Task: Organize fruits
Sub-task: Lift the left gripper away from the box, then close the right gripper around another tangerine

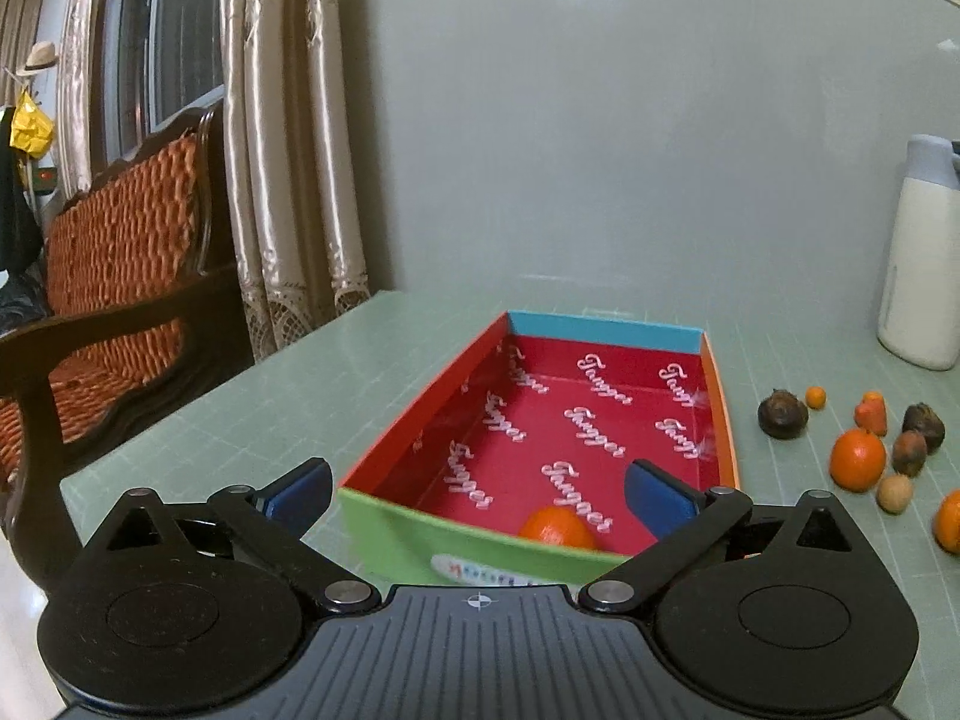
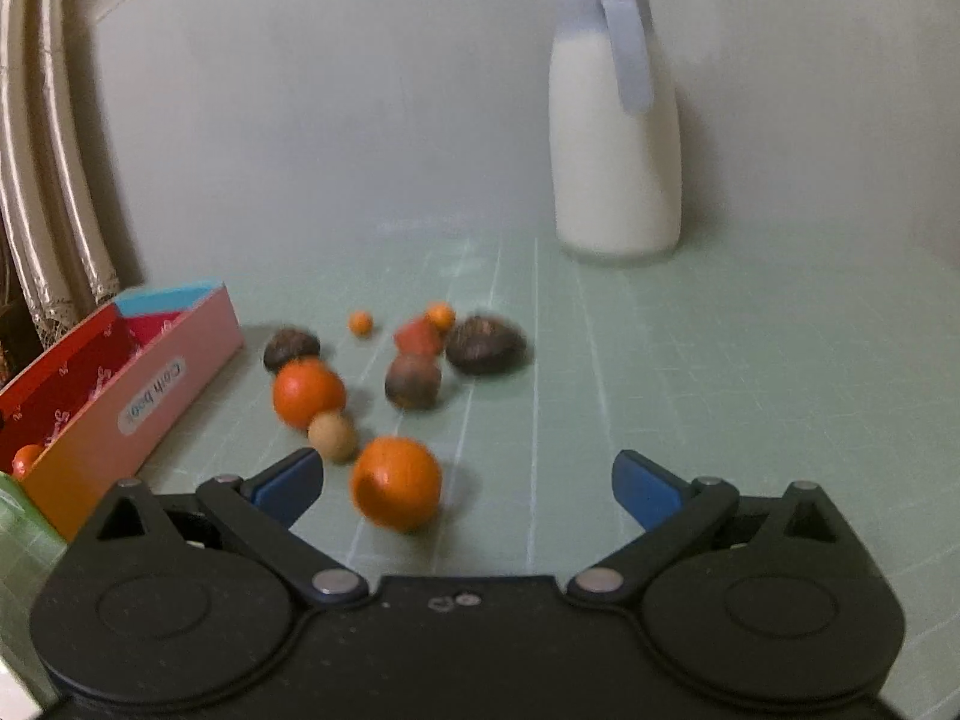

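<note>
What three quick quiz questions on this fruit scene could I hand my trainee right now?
1. True or false: the red box already holds one orange.
2. Which is nearest the right gripper: A) white bottle B) large orange C) tan ball?
3. How do the left gripper jaws stand?

Key: 1 true; 2 B; 3 wide open, holding nothing.
</note>
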`<control>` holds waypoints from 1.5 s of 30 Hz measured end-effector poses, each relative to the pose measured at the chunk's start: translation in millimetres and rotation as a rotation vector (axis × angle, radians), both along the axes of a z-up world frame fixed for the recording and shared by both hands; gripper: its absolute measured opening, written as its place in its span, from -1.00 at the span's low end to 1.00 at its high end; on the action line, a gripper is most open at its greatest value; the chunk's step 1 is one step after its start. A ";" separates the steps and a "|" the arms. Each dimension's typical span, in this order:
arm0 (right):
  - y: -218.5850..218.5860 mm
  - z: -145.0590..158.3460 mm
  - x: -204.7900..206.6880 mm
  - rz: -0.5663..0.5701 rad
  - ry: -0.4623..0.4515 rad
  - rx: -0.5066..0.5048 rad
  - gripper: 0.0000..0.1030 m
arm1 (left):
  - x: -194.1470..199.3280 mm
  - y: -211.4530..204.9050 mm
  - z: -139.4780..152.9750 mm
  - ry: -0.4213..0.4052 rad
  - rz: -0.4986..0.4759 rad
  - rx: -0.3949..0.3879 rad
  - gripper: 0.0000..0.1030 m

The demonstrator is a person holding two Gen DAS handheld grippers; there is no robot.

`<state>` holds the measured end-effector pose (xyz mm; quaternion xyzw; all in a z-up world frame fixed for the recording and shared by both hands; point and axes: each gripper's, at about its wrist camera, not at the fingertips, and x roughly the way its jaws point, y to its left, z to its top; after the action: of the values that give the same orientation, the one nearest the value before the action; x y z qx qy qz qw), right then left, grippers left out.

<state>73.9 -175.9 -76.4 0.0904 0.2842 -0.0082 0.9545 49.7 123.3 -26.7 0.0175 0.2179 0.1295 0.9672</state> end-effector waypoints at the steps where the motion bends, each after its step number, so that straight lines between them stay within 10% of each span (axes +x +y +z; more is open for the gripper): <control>1: -1.0 -2.2 2.5 -0.002 0.021 0.016 1.00 | -2.4 0.2 -0.2 0.001 0.001 0.003 0.99; 10: -9.5 -9.7 7.6 -0.007 0.019 0.157 1.00 | -15.0 10.2 -6.9 0.011 0.036 0.027 0.99; 19: 12.3 -5.4 14.4 0.018 0.015 -0.055 0.99 | -16.6 26.3 -8.7 0.019 0.073 0.009 0.99; 31: 17.3 -17.0 26.2 0.001 0.075 -0.072 0.57 | -16.2 28.7 -10.1 0.022 0.071 -0.001 0.99; 39: 23.4 -14.0 27.1 0.050 0.048 -0.039 -0.28 | -15.9 32.6 -10.7 0.025 0.083 0.007 0.99; 45: 22.9 -13.2 25.8 0.045 0.037 -0.013 -0.28 | -19.3 41.1 -9.9 0.016 0.105 0.002 0.99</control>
<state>99.6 -153.1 -89.6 0.0775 0.3038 0.0098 0.9495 30.4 164.4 -36.5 0.0083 0.2262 0.1802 0.9572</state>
